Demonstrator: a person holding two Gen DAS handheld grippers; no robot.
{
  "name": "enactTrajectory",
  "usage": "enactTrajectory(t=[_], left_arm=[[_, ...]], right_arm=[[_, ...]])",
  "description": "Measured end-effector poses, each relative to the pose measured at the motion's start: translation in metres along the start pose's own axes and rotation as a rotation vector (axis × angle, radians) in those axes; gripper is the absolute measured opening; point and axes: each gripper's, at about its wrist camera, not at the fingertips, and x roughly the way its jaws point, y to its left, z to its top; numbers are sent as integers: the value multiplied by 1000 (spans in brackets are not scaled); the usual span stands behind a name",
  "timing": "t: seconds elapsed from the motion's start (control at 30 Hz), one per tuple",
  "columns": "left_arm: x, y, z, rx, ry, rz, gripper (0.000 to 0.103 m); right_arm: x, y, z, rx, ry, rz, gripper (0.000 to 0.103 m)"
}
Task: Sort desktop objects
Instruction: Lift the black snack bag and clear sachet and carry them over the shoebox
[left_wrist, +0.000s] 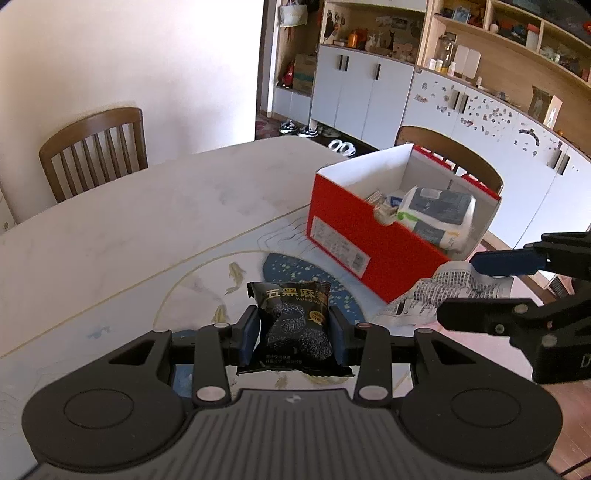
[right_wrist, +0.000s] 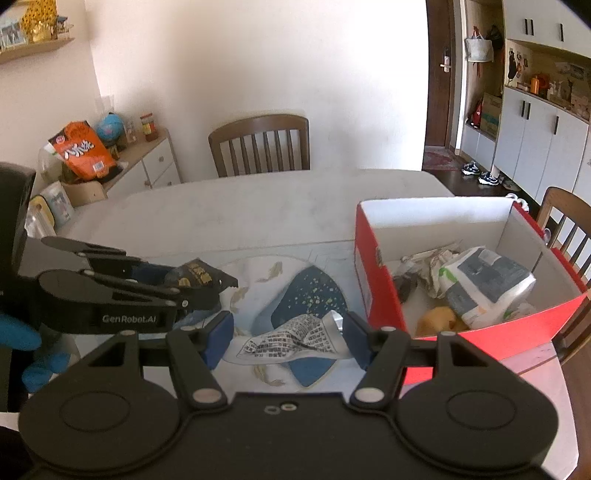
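My left gripper (left_wrist: 293, 332) is shut on a black snack packet (left_wrist: 295, 325) and holds it above the patterned mat (left_wrist: 288, 269). It also shows in the right wrist view (right_wrist: 199, 280), left of the other gripper. My right gripper (right_wrist: 288, 332) is open around a crumpled printed paper (right_wrist: 291, 338) that lies on the mat (right_wrist: 314, 295); the pads stand apart from it. The paper (left_wrist: 436, 291) lies beside the red box (left_wrist: 369, 243). The red box (right_wrist: 373, 280) holds a wrapped pack (right_wrist: 487, 284), crumpled paper and a yellow thing (right_wrist: 439, 319).
The white table (left_wrist: 147, 221) has wooden chairs at the far side (right_wrist: 260, 144) and behind the box (left_wrist: 447, 144). A side cabinet with an orange bag (right_wrist: 83, 149) stands at the left. White cupboards and shelves (left_wrist: 406, 85) line the far wall.
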Motion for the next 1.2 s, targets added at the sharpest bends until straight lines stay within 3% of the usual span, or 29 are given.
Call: enactTrajectory(t=[0.6, 1.2], left_arm=[[6, -59, 39, 39, -25, -56, 38], [58, -120, 83, 60, 1, -52, 38]], right_arm=[[-33, -59, 24, -11, -77, -16, 65], [-38, -144, 33, -12, -80, -31, 65]])
